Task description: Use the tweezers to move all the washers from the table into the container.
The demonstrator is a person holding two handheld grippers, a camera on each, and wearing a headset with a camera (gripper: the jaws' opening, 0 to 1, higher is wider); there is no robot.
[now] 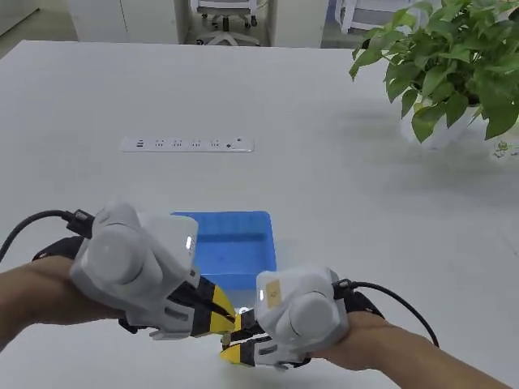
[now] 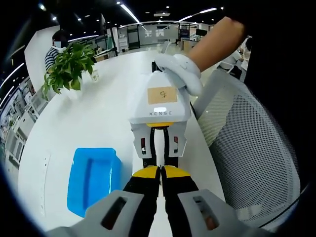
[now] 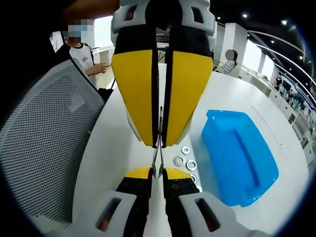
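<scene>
Tweezers [image 3: 158, 157] are clamped in left gripper [image 2: 160, 170] and right gripper [image 3: 158, 174] jaws, beside washers [image 3: 185, 159].

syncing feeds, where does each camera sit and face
Right gripper view: rides the right claw, facing the left claw, tweezers, washers; own jaws show.
Left gripper view: rides the left claw, facing the right claw and right forearm; own jaws show.
Head view: on the headset, looking down at both claws; left forearm, right forearm show.
All share the container.
</scene>
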